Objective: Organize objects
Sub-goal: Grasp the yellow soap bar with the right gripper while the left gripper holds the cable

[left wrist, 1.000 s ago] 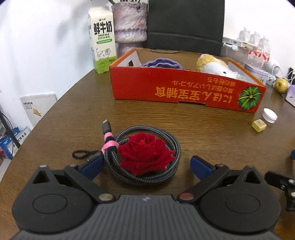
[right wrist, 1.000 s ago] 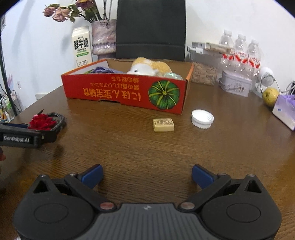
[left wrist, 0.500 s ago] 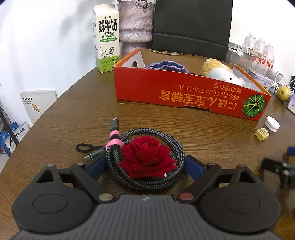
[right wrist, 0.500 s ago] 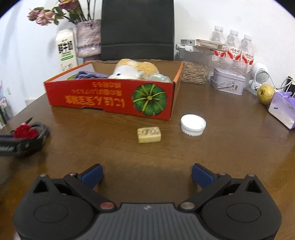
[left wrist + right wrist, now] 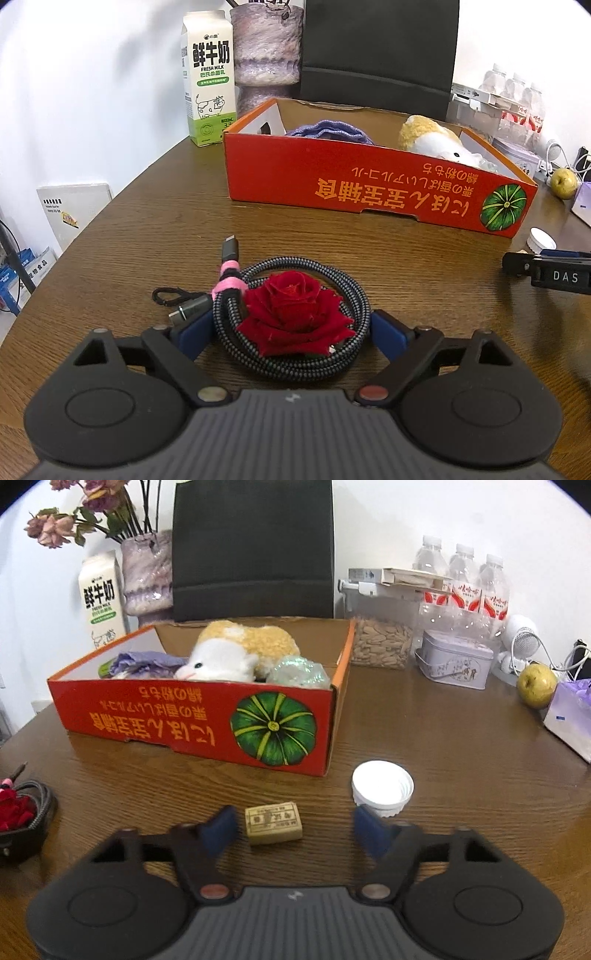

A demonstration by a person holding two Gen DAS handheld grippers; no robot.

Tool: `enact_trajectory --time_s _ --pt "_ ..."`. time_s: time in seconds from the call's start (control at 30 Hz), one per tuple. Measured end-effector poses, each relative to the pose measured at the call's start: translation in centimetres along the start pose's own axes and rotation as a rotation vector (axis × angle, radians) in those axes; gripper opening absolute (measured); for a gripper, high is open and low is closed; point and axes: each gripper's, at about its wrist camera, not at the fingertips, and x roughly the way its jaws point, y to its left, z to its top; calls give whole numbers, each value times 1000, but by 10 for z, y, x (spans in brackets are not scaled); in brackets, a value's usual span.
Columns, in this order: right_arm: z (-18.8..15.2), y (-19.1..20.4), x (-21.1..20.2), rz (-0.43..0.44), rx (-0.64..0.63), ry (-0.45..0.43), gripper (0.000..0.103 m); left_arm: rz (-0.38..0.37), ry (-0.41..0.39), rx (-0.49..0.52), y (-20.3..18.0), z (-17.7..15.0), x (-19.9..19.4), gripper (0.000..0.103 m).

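The left gripper (image 5: 291, 328) has its blue fingers (image 5: 388, 332) pressed against either side of the coiled grey braided cable (image 5: 354, 332), low in the left wrist frame's centre; a red fabric rose (image 5: 293, 314) sits in the coil's middle, a pink strap (image 5: 229, 286) binds the cable at its upper left, and a plug end (image 5: 229, 253) sticks up past it; the coil lies flat on the brown wooden table (image 5: 147, 236); above it stands the red cardboard box with a green pumpkin print (image 5: 369, 188), holding a purple cloth (image 5: 325, 127) and a yellow-and-white plush toy (image 5: 432, 140); a white and green milk carton (image 5: 208, 74) stands in the upper left beside a mottled purple vase (image 5: 266, 55)

The right gripper (image 5: 291, 829) has its blue fingers (image 5: 221, 829) blurred, apart and just now closing inward; the small tan rectangular block (image 5: 273, 823) lies between them on the table, near the left finger, and I cannot tell whether it is touched; the right finger is clear of it; a white ribbed plastic cap (image 5: 382, 788) sits just above the right finger; the box fills the left centre of this view; a yellow-green pear (image 5: 535, 685) rests at the right edge, near a lilac tin (image 5: 458, 662) and three water bottles (image 5: 461, 587)
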Motion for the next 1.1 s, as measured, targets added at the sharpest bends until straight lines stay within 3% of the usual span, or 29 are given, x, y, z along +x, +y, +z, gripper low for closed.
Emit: enact_trajectory --time_s 0.13,0.2,0.67,0.97,1.1 --pt "-2 3 -5 21 -20 -13 37 -3 0 -2 1 0 0 91" --pt "-4 6 -8 34 -39 -17 33 -5 -1 -3 0 0 0 91" --pt "-18 24 -32 108 -91 -47 30 -58 -27 -3 3 -1 -9 89" --pt "-42 40 -65 177 -124 -43 30 -96 -104 59 -5 -13 -42 89" --pt "-52 49 -79 200 -149 -46 30 -123 -80 97 -11 -23 -46 89"
